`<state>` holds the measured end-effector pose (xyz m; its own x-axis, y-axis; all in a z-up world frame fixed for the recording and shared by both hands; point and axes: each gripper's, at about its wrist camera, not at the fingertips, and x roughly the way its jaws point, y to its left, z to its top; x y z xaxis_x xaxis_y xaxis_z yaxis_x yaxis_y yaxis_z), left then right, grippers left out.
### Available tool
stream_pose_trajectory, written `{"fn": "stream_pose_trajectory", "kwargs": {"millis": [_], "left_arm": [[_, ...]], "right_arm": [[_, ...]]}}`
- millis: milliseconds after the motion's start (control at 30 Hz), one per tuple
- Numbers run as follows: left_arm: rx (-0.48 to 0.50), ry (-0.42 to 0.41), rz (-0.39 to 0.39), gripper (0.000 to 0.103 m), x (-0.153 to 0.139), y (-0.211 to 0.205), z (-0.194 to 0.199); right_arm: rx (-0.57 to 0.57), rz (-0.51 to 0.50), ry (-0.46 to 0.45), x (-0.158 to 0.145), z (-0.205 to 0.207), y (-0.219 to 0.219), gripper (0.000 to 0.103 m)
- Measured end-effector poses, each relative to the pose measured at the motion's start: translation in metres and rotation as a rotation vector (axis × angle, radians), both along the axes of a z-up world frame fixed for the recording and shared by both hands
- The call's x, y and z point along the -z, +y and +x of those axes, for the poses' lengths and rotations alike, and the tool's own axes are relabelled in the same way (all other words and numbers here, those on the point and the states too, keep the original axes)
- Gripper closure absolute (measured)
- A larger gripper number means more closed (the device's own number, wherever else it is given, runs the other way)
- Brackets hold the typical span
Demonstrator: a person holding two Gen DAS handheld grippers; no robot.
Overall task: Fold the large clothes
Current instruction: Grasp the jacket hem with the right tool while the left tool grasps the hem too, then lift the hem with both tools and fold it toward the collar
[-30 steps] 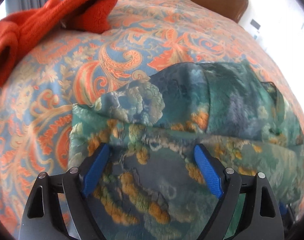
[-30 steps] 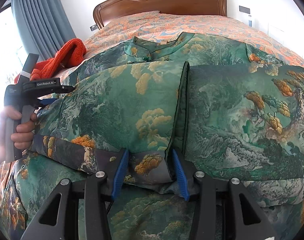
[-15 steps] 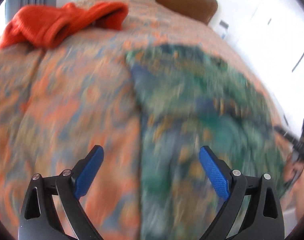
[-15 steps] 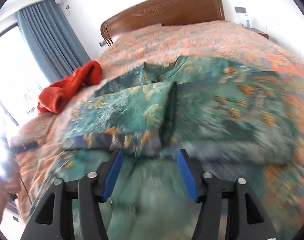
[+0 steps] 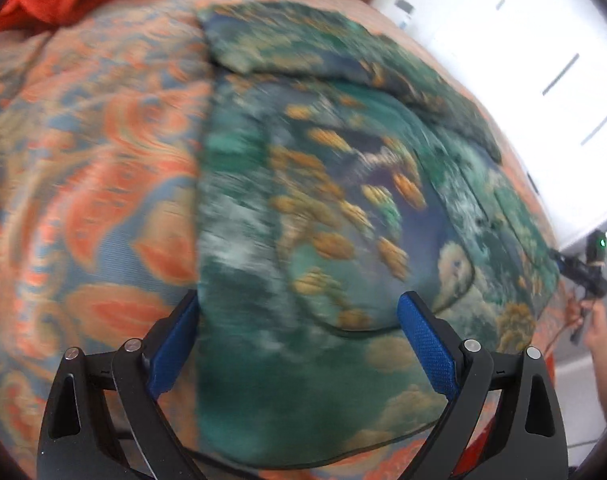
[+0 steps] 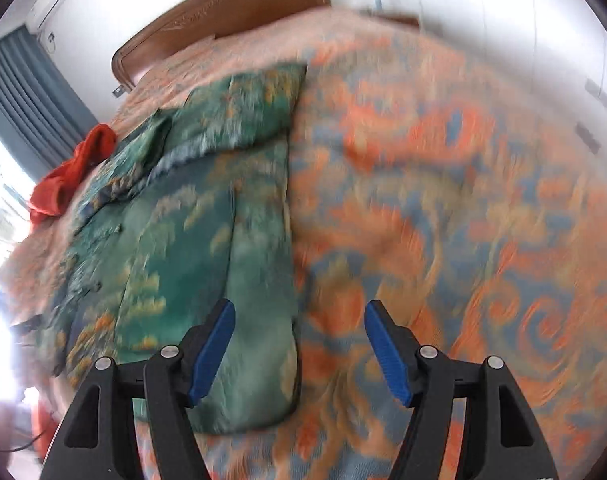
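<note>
**Both grippers released over green garment on bed**

Green printed garment (image 5: pixel 343 208) lies flat on the orange-and-blue patterned bedspread (image 5: pixel 95 168), sleeves folded in over the body, collar end toward the far headboard (image 6: pixel 223 12). Left gripper (image 5: pixel 299 348) hangs over the garment's near hem, blue pads spread wide, gripping nothing; the garment's left edge runs just beside its left pad. Right gripper (image 6: pixel 299 348) is over the garment's right edge, jaws opening, only cloth and bedspread below them, nothing pinched. Both views are motion-blurred, so whether any pad brushes the fabric is unclear. Red knit (image 6: pixel 71 176) sits far left on the bed, apart from the garment. Grey-blue curtain (image 6: pixel 27 104) at far left.
</note>
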<state>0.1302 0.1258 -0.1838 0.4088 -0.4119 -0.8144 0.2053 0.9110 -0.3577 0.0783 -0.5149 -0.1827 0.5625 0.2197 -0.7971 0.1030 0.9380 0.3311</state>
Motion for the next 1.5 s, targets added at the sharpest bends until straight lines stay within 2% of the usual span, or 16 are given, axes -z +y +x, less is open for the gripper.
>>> {"fn": "stream_pose_trajectory", "kwargs": {"millis": [100,200,267,333,367,400,433,500,667,867,1033,1267,1367,1500], "left_arm": [[0.037,-0.025,0.057,0.011,0.001,-0.019,-0.004],[0.037,-0.026,0.063,0.018,-0.001,-0.023,-0.006],[0.022,-0.017,0.066,0.023,0.001,-0.023,-0.006],[0.018,-0.002,0.070,0.031,0.007,-0.024,-0.006],[0.017,0.004,0.090,0.042,0.010,-0.026,-0.006],[0.014,0.003,0.107,0.051,0.012,-0.026,-0.006],[0.003,0.002,0.118,0.066,0.011,-0.026,-0.007],[-0.011,0.004,0.086,0.078,0.006,-0.020,-0.008],[-0.031,-0.010,0.006,0.082,-0.014,-0.001,-0.021],[-0.007,-0.017,0.005,0.083,-0.023,0.000,-0.044],[-0.005,0.030,0.006,0.083,-0.011,0.009,-0.068],[-0.016,0.087,0.007,0.084,0.006,0.021,-0.094],[-0.010,0.100,0.037,0.087,0.012,0.021,-0.096],[-0.023,0.094,0.037,0.084,0.016,0.022,-0.073]], "right_arm": [[-0.025,0.049,0.020,0.017,0.006,0.003,0.034],[-0.048,0.113,0.011,0.018,0.008,0.011,0.035],[-0.101,0.137,0.015,0.015,0.010,0.019,0.046],[-0.141,0.122,0.043,0.013,0.013,0.028,0.065],[-0.158,0.098,0.065,0.014,0.015,0.031,0.080],[-0.171,0.083,0.083,0.015,0.017,0.034,0.084],[-0.175,0.084,0.093,0.017,0.019,0.035,0.087],[-0.168,0.075,0.100,0.015,0.021,0.042,0.090],[-0.154,0.110,0.038,-0.013,0.018,0.058,0.091],[-0.173,0.133,0.010,-0.038,0.000,0.066,0.091],[-0.184,0.131,0.028,-0.036,-0.018,0.063,0.091],[-0.158,0.177,0.083,-0.013,-0.056,0.049,0.091],[-0.157,0.182,0.101,-0.006,-0.076,0.052,0.091],[-0.157,0.170,0.103,-0.001,-0.092,0.058,0.091]]}}
